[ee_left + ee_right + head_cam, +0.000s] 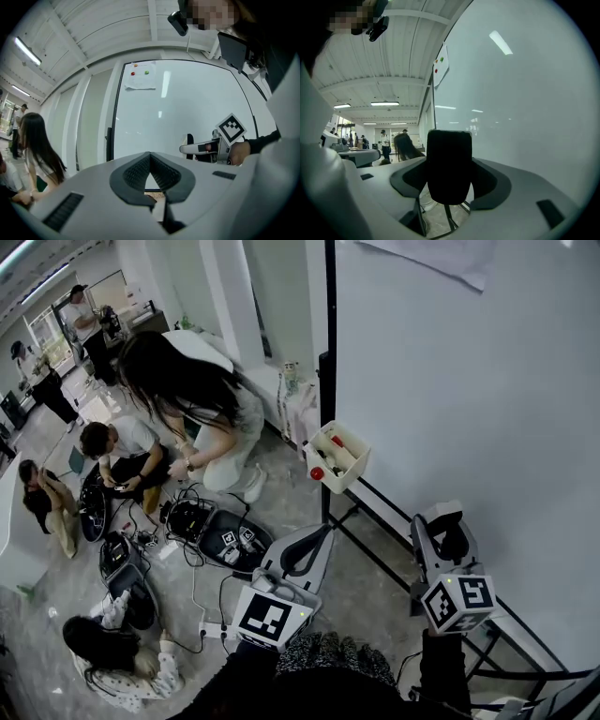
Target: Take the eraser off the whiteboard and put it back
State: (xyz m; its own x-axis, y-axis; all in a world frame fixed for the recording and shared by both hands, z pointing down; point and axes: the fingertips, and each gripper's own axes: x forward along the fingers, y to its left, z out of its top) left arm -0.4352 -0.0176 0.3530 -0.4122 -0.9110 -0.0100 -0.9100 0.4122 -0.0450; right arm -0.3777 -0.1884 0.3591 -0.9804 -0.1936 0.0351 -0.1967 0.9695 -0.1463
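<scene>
Eraser: off the whiteboard, clamped upright between the fingers of the right gripper, which stand wide about its flanks. It is held close to the board face and looks clear of it. It is a dark, matt, rounded-corner block. Judged light, with a rigid body and probably a soft felt wiping face, and not fragile. It is best gripped across the side walls, as at present. The board is smooth and glossy. Left gripper: ribbed fingers closed together, nothing between them.
</scene>
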